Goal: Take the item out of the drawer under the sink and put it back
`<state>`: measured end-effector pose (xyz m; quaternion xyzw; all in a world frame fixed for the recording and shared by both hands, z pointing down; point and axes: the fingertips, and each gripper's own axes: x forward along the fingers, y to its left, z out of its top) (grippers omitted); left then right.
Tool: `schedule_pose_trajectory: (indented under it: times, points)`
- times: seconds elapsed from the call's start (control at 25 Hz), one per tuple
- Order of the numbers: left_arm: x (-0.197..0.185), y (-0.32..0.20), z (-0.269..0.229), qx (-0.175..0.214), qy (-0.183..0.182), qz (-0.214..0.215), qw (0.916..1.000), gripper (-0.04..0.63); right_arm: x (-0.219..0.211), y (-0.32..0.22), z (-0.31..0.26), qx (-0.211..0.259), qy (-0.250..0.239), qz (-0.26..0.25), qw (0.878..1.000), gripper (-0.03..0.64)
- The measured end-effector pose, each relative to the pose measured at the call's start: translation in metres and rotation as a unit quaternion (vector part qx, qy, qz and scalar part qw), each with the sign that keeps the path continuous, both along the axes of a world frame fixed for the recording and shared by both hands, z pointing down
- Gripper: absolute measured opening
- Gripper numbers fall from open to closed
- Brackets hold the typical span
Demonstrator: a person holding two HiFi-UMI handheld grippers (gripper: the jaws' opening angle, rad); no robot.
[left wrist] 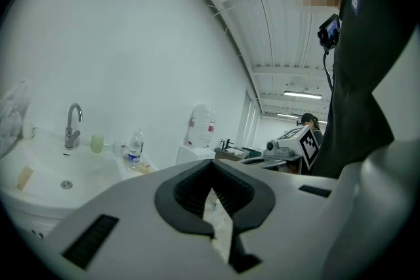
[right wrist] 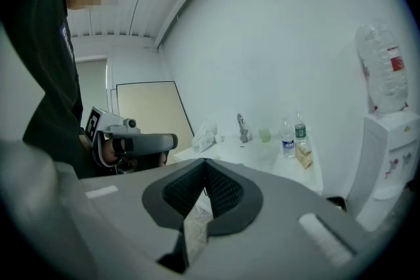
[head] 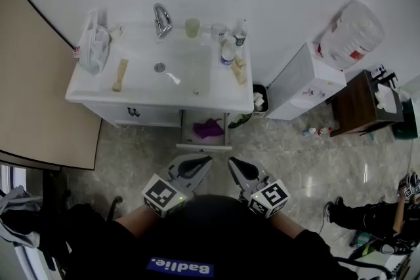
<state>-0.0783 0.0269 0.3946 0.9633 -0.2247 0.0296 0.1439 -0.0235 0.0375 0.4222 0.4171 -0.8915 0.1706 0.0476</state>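
Grippers first: carries left gripper (head: pixel 205 160) and right gripper (head: pixel 233 164) fully closed, pads together with nothing between, side by side low before the vanity. Faces the sink (head: pixel 85 94) set in its white worktop. Beneath it, meets the drawer (head: pixel 203 147) pulled out, with the purple item (head: pixel 209 129) lying inside, just ahead of both tips and untouched. Probably marks the approach, before any grasp. Risks shoving the item deeper or bumping the drawer front if pushed in with jaws closed; calls for opening one gripper beforehand. Could also catch the item on the drawer edge when lifting. Shows drawer and item from the head view only. From the gripper views, catches just the tap (left wrist: pixel 72 124), the water bottle (left wrist: pixel 134 149) and the opposite gripper, yet confirms there the meeting pads.
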Motion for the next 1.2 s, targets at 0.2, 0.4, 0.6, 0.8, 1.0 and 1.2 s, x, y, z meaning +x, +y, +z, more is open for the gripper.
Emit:
schedule_pose_trajectory:
  times: [0.2, 0.4, 0.6, 0.8, 1.0, 1.2]
  points:
    - [-0.006, -0.031, 0.005, -0.011, 0.000, 0.017, 0.9998, 0.006, -0.006, -0.029, -0.003, 0.003, 0.006, 0.007, 1.000, 0.002]
    - [0.007, -0.047, 0.017, -0.019, -0.007, 0.005, 0.9998, 0.006, 0.004, -0.049, -0.002, 0.002, -0.004, -0.003, 1.000, 0.002]
    - [0.029, -0.056, 0.016, -0.018, -0.012, -0.020, 0.9996, 0.006, 0.021, -0.063, 0.001, -0.004, -0.010, -0.031, 0.999, 0.002]
    - [0.043, -0.074, 0.025, -0.025, -0.025, -0.048, 0.9982, 0.006, 0.036, -0.069, 0.011, -0.015, -0.019, -0.052, 0.998, 0.002]
    - [0.057, -0.094, 0.041, -0.018, -0.033, -0.063, 0.9973, 0.006, 0.048, -0.076, 0.023, -0.028, -0.021, -0.059, 0.998, 0.002]
    - [0.069, -0.103, 0.079, -0.032, -0.077, -0.048, 0.9954, 0.006, 0.048, -0.079, 0.029, -0.033, -0.022, -0.068, 0.997, 0.002]
